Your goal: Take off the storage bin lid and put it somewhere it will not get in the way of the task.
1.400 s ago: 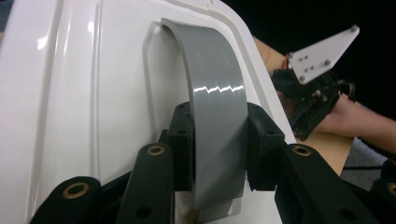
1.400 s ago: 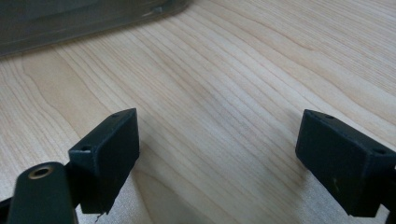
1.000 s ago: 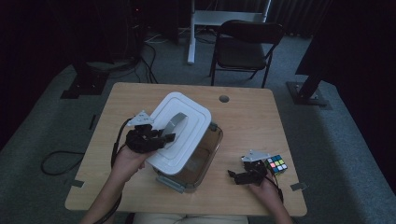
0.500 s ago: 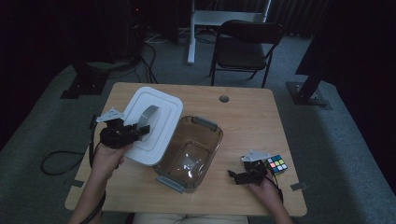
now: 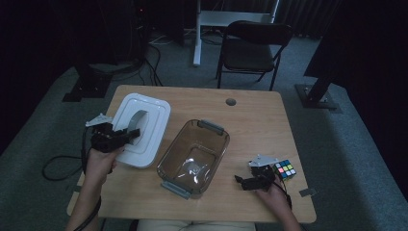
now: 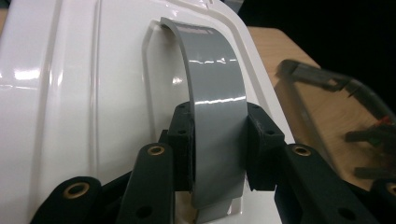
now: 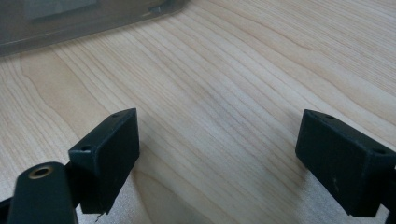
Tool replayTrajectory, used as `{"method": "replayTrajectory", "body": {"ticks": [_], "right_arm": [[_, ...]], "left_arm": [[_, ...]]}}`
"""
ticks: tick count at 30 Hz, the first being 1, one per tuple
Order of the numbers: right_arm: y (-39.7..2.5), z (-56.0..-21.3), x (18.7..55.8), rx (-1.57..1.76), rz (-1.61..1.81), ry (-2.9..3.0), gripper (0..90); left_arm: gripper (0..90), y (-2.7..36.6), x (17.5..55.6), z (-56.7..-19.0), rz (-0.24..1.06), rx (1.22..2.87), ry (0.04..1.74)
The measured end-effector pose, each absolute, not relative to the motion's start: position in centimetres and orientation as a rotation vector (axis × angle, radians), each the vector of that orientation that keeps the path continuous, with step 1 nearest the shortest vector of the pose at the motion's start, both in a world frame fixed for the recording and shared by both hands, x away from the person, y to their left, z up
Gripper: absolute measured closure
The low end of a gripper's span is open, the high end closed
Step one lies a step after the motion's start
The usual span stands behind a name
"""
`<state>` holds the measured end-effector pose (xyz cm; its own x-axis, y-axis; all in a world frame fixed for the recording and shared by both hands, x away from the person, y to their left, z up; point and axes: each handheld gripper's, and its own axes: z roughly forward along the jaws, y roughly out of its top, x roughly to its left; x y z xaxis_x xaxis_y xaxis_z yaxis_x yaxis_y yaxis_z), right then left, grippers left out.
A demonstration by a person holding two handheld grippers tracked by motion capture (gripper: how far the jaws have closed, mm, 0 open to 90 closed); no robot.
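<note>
A white lid (image 5: 139, 130) with a grey arched handle (image 5: 137, 119) lies on the left part of the table. My left gripper (image 5: 133, 134) is shut on that handle (image 6: 217, 116), its jaws pressed against both edges of the grey strip over the white lid (image 6: 70, 93). A clear plastic container (image 5: 192, 156) with grey end clips stands uncovered in the middle of the table. My right gripper (image 5: 243, 182) rests low at the front right with its jaws wide apart over bare wood (image 7: 219, 154). A colourful puzzle cube (image 5: 285, 169) sits just right of it.
The wooden table (image 5: 250, 115) has a round cable hole (image 5: 231, 102) near its far edge. A black folding chair (image 5: 252, 45) stands beyond the table. Cables (image 5: 57, 166) trail on the floor at the left. The container's edge (image 7: 70, 23) lies ahead of my right gripper.
My left gripper carried the white lid off the container and leftward, down onto the table's left part. The container is uncovered. The right gripper has stayed where it was.
</note>
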<state>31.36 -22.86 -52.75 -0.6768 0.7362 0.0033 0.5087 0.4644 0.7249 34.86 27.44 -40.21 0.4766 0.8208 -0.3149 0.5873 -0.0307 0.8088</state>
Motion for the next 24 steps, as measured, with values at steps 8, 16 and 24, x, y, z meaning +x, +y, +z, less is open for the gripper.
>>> {"method": "replayTrajectory", "body": {"ticks": [8,16,24], "right_arm": [[-22.9,-52.7,31.4,1.056,1.035,2.407,13.1],[-22.9,-52.7,31.4,1.059,1.034,2.407,13.1],[-22.9,-52.7,31.4,1.057,1.035,2.407,13.1]], "left_arm": [[68.9,27.1,36.0,-42.9,0.263,1.727,1.245],[68.9,26.8,37.2,-46.3,0.236,1.723,1.290],[68.9,26.6,38.3,-48.5,0.202,1.729,1.320]]}}
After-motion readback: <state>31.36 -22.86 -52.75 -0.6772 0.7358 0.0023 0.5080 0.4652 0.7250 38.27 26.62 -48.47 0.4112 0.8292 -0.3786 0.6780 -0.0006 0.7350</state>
